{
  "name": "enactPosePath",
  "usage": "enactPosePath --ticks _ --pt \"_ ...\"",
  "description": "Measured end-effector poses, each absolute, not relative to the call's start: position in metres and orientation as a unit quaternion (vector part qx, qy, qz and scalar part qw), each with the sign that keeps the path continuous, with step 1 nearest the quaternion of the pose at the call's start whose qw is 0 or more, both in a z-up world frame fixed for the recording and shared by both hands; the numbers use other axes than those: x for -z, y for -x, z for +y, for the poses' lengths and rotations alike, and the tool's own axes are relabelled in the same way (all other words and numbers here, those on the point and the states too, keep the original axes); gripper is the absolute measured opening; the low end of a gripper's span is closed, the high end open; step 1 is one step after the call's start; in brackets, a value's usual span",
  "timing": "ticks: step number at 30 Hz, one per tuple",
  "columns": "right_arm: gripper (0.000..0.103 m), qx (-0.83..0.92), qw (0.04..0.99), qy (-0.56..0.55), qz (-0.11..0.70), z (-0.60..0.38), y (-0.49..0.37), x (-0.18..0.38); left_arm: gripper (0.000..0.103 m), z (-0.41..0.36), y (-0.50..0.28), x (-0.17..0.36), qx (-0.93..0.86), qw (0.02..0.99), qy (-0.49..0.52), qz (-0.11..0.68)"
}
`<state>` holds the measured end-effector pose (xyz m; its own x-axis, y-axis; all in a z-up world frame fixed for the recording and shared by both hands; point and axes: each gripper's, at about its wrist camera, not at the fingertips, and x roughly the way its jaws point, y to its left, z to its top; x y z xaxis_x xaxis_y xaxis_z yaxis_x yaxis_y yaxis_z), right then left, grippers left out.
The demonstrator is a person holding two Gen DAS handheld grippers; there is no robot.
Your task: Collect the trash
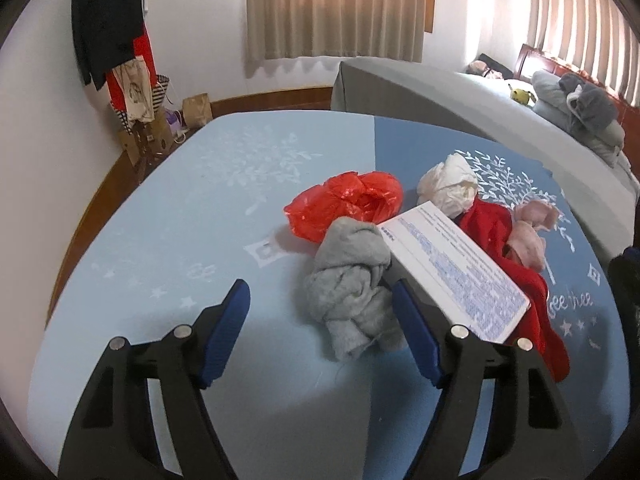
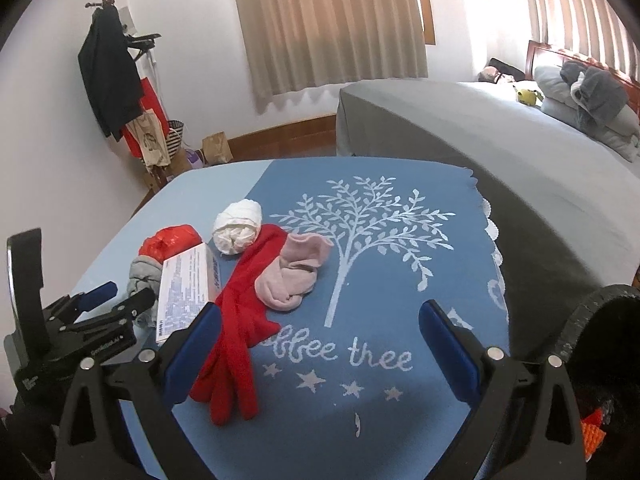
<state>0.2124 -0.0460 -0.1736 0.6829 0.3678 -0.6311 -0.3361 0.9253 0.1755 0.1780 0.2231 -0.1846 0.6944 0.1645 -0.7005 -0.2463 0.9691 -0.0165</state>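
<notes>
a: why are both tongs open with nothing in them?
b: i think they're getting ready. the left gripper [image 1: 320, 320] hangs by the grey cloth [image 1: 352, 280], the right gripper [image 2: 320, 340] by the red scarf [image 2: 240, 320].
a: what trash is there?
b: one red bag [image 1: 348, 204] and one white paper ball [image 1: 448, 184], just behind the white box [image 1: 456, 276].

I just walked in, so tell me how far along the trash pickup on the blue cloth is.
Nothing looks collected yet. The red bag, white wad and box all lie on the cloth among the socks and red scarf. Both grippers are open and hold nothing; the left gripper sits near the grey sock, the right gripper over bare cloth. All the trash is left.
</notes>
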Motion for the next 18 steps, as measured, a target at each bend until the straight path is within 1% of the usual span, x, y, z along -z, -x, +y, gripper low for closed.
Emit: enactPosePath --ticks 2,3,5,6,10,16,18 --pt "0.097 -0.19 0.917 -0.022 0.35 -0.046 -0.213 0.176 0.066 0.224 -0.184 0.186 -0.106 0.918 0.06 0.378" --pt "0.097 -0.189 0.917 -0.022 0.351 -0.047 -0.214 0.177 0.062 0.225 -0.187 0.187 -0.103 0.917 0.062 0.381" --pt "0.097 -0.189 0.916 -0.024 0.352 -0.046 -0.215 0.177 0.051 0.223 -0.193 0.191 -0.092 0.912 0.064 0.394" --pt "0.097 -0.189 0.916 -0.025 0.353 -0.047 -0.215 0.177 0.041 0.222 -0.196 0.193 -0.083 0.91 0.067 0.4" --pt "0.097 -0.191 0.916 -0.025 0.352 -0.046 -0.215 0.177 0.036 0.221 -0.196 0.193 -0.082 0.911 0.069 0.398" --pt "0.096 -0.212 0.913 -0.02 0.348 -0.031 -0.211 0.173 0.036 0.223 -0.179 0.182 -0.088 0.917 0.068 0.382" --pt "0.093 -0.223 0.911 -0.017 0.346 -0.022 -0.208 0.172 0.036 0.226 -0.17 0.18 -0.095 0.918 0.065 0.379"
